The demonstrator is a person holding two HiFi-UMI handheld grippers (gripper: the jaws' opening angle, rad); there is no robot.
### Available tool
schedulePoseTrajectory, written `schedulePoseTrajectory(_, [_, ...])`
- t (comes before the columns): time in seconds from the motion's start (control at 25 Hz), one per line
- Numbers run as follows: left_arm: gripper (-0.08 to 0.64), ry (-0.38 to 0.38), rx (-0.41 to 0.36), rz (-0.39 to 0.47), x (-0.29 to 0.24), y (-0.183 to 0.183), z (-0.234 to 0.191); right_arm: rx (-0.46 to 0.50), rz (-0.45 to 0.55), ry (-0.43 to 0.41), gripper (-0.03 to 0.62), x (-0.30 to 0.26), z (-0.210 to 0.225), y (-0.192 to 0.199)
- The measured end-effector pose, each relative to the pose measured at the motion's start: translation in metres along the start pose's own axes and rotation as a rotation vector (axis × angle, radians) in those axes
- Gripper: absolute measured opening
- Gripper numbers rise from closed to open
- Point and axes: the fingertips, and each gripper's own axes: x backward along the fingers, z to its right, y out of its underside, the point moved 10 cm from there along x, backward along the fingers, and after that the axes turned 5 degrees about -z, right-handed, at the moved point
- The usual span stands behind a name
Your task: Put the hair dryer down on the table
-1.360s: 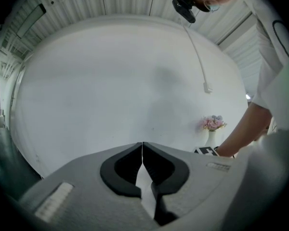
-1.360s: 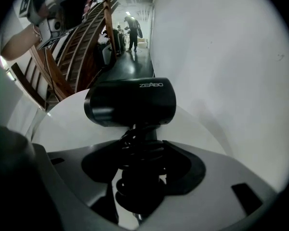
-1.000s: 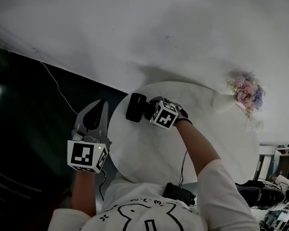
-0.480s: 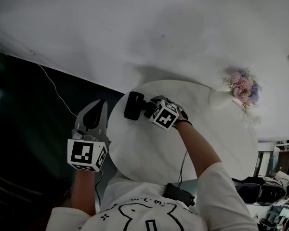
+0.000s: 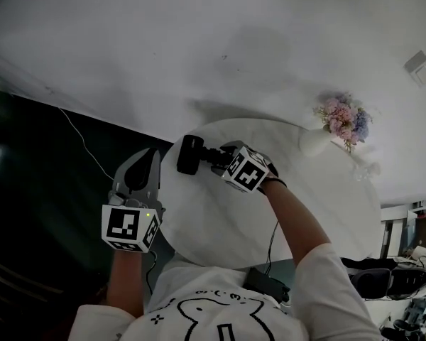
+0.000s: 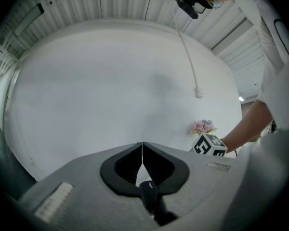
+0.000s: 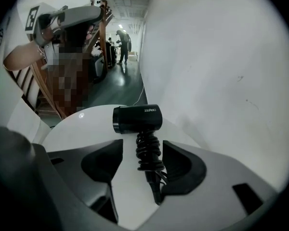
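The black hair dryer (image 5: 191, 155) lies on its side on the round white table (image 5: 220, 222), near the table's far left rim. In the right gripper view the hair dryer (image 7: 137, 118) rests on the tabletop, its cord-wrapped handle pointing back between the jaws. My right gripper (image 7: 142, 146) is open, with both pads standing off the handle. In the head view the right gripper (image 5: 214, 156) sits just behind the dryer. My left gripper (image 5: 150, 155) hovers past the table's left edge, over the dark floor. The left gripper (image 6: 142, 144) is shut and holds nothing.
A white vase of pink flowers (image 5: 339, 119) stands at the table's far right. A black box (image 5: 266, 284) with a cable sits at the near edge. A white wall rises just behind the table. A thin white cord (image 5: 82, 137) runs across the dark floor on the left.
My right gripper was shut on the dryer's handle; its jaws now stand apart and have drawn back, leaving the dryer on the table. The left gripper stays shut.
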Motion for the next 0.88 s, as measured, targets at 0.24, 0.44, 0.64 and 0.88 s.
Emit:
schedulePoseTrajectory(0.24, [0.021, -0.001, -0.025, 0.024, 0.014, -0.013, 0.015, -0.004, 0.064, 0.022, 0.253, 0.032, -0.009, 0.005])
schedulePoseTrajectory(0.44, [0.021, 0.006, -0.044, 0.054, 0.022, -0.022, 0.026, -0.069, 0.159, 0.091, 0.250, 0.064, -0.014, 0.012])
schedulePoseTrajectory(0.64, [0.021, 0.003, -0.070, 0.077, 0.030, -0.032, 0.034, -0.156, 0.273, 0.123, 0.245, 0.097, -0.020, 0.022])
schedulePoseTrajectory(0.88, [0.021, 0.001, -0.084, 0.099, 0.032, -0.040, 0.040, -0.236, 0.361, 0.188, 0.216, 0.126, -0.029, 0.032])
